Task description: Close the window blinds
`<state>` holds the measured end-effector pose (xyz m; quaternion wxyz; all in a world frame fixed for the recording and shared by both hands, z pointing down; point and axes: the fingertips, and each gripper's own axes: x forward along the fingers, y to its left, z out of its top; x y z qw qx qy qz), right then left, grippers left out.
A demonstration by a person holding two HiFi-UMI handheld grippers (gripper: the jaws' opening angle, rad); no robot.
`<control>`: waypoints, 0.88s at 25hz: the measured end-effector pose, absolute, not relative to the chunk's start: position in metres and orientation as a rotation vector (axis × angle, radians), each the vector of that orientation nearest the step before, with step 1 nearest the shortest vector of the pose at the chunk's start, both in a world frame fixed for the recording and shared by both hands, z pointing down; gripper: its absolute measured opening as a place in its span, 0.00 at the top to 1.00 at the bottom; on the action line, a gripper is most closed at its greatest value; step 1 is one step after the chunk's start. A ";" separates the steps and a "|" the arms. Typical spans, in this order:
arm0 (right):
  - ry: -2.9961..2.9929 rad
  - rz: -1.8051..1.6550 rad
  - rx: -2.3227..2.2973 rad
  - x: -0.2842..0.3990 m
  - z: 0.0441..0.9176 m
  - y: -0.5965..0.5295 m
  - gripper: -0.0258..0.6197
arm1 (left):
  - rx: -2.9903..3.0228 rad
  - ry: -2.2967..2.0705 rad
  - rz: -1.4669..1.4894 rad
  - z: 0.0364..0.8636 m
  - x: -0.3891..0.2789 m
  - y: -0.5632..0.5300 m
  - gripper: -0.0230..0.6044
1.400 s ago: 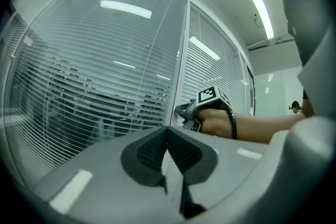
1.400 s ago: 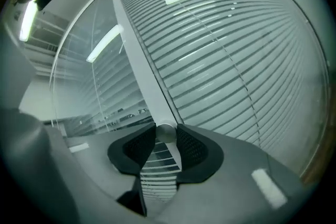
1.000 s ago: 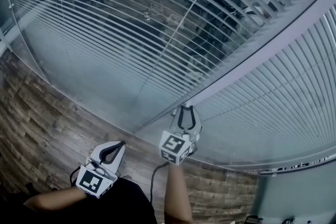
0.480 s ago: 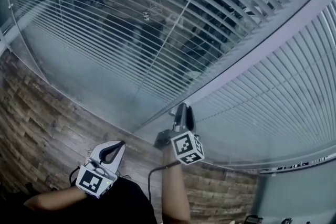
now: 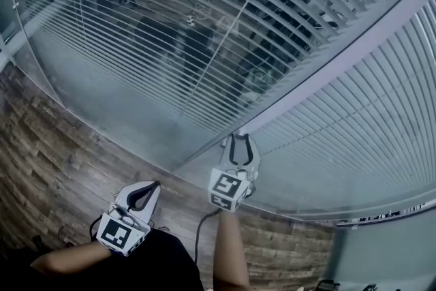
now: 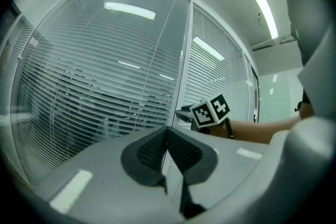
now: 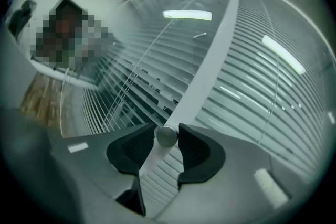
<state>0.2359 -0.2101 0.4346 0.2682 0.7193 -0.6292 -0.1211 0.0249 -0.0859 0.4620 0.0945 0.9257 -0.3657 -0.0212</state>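
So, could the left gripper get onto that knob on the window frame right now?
Probably not. The right gripper is clamped on the knob on the frame, with its jaws covering both sides. The left gripper is held low by the person's body, jaws together, so it would need to open first.

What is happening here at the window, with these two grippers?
A person stands at a window and holds a gripper in each hand. The right gripper is shut on a small round knob on the frame post between two panes. The left gripper hangs lower, jaws together, holding nothing. The left blinds are partly open, and one can see through the slats. The right blinds look nearly shut.
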 end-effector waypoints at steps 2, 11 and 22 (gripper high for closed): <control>-1.641 -0.378 1.920 0.235 0.432 -0.211 0.75 | 2.748 -1.075 -0.058 0.458 0.025 -0.083 0.96; -2.049 0.122 2.355 0.252 0.426 -0.210 0.76 | 2.737 -1.102 -0.071 0.459 0.020 -0.081 0.96; -2.012 0.096 2.296 0.255 0.401 -0.203 0.75 | 2.723 -1.119 -0.069 0.444 0.021 -0.076 0.96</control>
